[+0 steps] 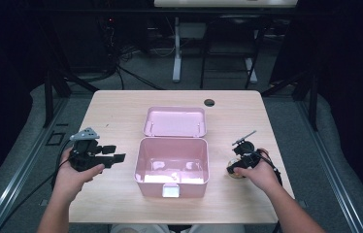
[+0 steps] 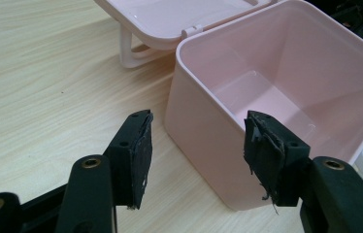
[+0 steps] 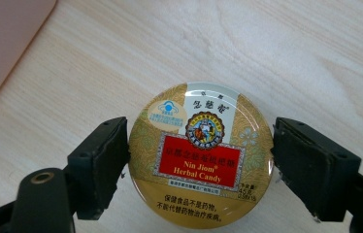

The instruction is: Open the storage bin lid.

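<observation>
Left gripper (image 1: 103, 154) fingers spread beside the pink box (image 1: 171, 167); right gripper (image 3: 200, 160) fingers straddle the candy tin (image 3: 200, 154), unclosed.

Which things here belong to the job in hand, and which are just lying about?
Likely in the job:
candy tin, between the right gripper's jaws
pink box, open and empty
its lid, folded back
left gripper, open beside the box

Just there:
table
its cable hole
desk legs behind

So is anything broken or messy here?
A little. The black pads on the left gripper look worn, with torn, frayed edges and a loose shred hanging down. The pink box sits open with its lid flipped back. The candy tin looks fine, lying flat between the right gripper's jaws.
</observation>
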Demonstrator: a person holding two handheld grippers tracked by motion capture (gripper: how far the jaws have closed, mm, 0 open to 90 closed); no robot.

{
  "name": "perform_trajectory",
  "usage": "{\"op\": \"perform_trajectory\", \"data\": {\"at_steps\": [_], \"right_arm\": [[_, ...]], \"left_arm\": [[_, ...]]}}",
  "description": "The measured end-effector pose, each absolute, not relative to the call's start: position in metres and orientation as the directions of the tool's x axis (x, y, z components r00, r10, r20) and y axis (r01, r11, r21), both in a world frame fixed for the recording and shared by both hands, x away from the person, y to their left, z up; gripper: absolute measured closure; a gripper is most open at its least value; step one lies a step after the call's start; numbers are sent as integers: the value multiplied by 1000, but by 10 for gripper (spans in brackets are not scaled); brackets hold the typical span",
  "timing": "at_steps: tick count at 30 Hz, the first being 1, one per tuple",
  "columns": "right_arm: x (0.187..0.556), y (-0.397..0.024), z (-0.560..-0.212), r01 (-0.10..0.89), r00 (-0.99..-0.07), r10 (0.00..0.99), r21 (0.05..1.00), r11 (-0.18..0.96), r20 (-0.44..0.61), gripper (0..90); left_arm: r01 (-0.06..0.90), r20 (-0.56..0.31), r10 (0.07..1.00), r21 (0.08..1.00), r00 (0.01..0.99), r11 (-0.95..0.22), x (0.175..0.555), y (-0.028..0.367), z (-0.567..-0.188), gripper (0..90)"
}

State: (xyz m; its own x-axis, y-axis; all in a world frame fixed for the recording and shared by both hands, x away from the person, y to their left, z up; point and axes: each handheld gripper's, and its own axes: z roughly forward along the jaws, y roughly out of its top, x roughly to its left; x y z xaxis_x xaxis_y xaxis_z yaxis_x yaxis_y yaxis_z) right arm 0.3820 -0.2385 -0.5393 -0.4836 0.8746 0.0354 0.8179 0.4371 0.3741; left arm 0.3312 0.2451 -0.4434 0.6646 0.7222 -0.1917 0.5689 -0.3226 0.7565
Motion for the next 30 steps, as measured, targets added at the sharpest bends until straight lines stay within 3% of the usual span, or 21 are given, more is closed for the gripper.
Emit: {"op": "perform_trajectory", "data": {"at_steps": [18,30], "right_arm": [[386,-238,-530,849,-472,880,291,440,46,209],[390,-236,-529,845,-499,866,238,478,33,161]], "left_arm": [[573,-196,720,753,666,-325,332,244,-445,434],[576,-201,719,751,665,-323,333,245,-446,434]]}}
